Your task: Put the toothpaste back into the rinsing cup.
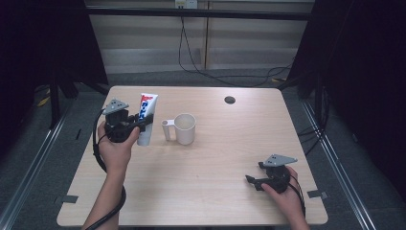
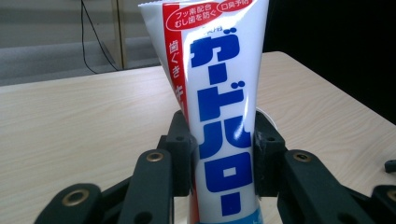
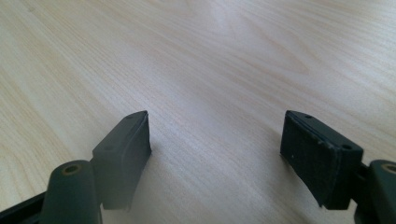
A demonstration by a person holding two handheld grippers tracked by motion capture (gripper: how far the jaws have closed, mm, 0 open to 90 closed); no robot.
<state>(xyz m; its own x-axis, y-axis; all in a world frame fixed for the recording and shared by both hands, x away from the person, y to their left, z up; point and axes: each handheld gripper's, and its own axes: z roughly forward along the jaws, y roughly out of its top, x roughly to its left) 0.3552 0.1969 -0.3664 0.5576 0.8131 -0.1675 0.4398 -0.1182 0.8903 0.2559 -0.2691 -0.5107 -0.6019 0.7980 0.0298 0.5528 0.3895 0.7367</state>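
Observation:
A white toothpaste tube (image 1: 146, 115) with red and blue print stands upright at the table's left, crimped end up. My left gripper (image 1: 143, 122) is shut on its lower half. In the left gripper view both black pads press the sides of the tube (image 2: 219, 116), and the left gripper (image 2: 223, 158) holds it upright. A white mug (image 1: 182, 128) with its handle to the left stands just right of the tube. My right gripper (image 1: 253, 182) rests low at the table's front right, open, its jaws wide apart over bare wood with nothing in the right gripper (image 3: 215, 135).
The light wooden table (image 1: 215, 158) has a dark round cable hole (image 1: 230, 99) at the back right. Cables trail across the floor behind the table. Dark curtains hang at both sides.

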